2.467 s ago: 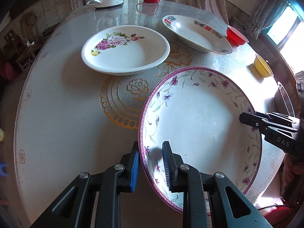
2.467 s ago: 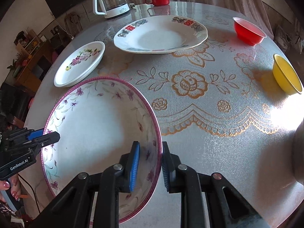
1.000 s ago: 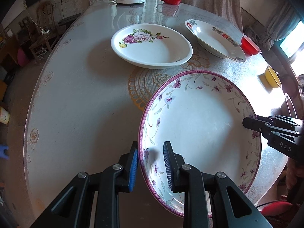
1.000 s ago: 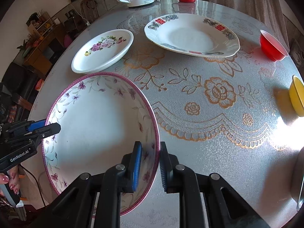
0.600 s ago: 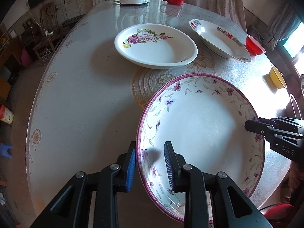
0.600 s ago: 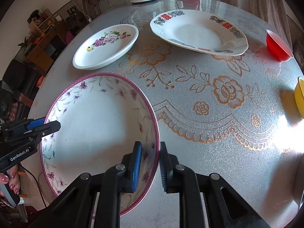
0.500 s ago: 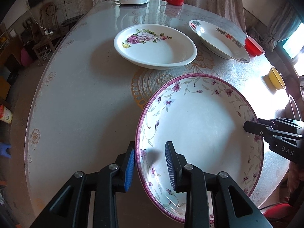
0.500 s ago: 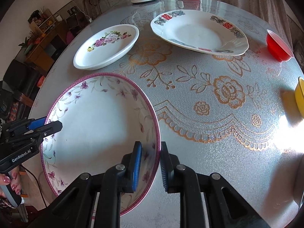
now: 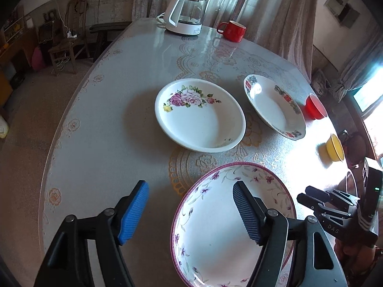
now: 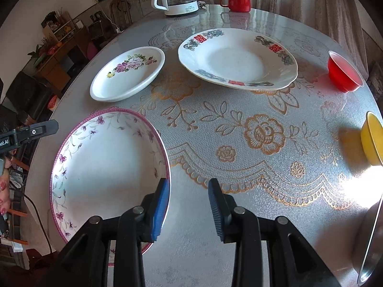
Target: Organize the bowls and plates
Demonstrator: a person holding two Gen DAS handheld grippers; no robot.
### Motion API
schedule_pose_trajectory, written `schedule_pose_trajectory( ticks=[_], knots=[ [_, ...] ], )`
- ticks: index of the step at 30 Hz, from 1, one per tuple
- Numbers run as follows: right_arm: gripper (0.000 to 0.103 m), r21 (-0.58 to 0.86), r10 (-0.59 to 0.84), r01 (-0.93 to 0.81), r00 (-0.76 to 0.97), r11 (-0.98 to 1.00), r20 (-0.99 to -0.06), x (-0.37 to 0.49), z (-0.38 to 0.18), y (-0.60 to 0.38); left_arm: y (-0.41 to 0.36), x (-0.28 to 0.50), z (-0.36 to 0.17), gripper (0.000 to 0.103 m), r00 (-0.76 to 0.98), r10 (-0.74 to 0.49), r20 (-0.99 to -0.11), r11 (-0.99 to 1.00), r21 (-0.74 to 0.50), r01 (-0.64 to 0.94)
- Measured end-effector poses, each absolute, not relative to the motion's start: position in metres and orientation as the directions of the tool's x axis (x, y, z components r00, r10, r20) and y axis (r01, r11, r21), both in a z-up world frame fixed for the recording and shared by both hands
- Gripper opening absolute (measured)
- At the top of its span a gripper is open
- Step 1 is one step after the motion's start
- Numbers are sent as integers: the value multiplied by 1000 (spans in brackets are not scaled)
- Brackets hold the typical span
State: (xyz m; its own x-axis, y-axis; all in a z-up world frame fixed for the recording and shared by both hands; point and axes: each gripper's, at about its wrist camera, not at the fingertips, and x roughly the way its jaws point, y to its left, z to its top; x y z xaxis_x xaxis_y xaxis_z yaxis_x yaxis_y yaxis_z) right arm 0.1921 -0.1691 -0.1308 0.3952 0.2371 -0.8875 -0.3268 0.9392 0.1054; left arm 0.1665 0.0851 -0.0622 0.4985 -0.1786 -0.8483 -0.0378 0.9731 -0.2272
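Bowl [image 10: 107, 167] rests near table [image 10: 239, 167] edge; both grippers just opened.

A round counter [image 9: 100, 124] with a gold flower pattern fills the room's middle. Pale curtains [image 9: 268, 7] hang behind it, and bright daylight comes through a window [image 9: 367, 98] at the right, glaring on the surface. A wooden chair [image 9: 69, 45] stands on the speckled floor [image 9: 21, 110] by the far wall. A wooden shelf unit [image 10: 55, 47] with plants lines the left wall.
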Motion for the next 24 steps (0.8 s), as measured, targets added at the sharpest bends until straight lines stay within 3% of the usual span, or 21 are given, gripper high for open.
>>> schedule_pose_trajectory(
  ticks=[4, 18, 24],
  knots=[
    [34, 154, 255, -263, 411, 953, -875, 199, -131, -190, 68, 176, -55, 83, 512, -180, -840, 976, -217, -13],
    [37, 147, 178, -100, 527, 984, -831, 260, -120, -273, 10, 196, -53, 83, 512, -199, -836, 977, -213, 32],
    [41, 220, 222, -69, 546, 973, -808, 296, -113, -293, -5, 203, -52, 86, 521, -165, -837, 983, -182, 19]
  ],
)
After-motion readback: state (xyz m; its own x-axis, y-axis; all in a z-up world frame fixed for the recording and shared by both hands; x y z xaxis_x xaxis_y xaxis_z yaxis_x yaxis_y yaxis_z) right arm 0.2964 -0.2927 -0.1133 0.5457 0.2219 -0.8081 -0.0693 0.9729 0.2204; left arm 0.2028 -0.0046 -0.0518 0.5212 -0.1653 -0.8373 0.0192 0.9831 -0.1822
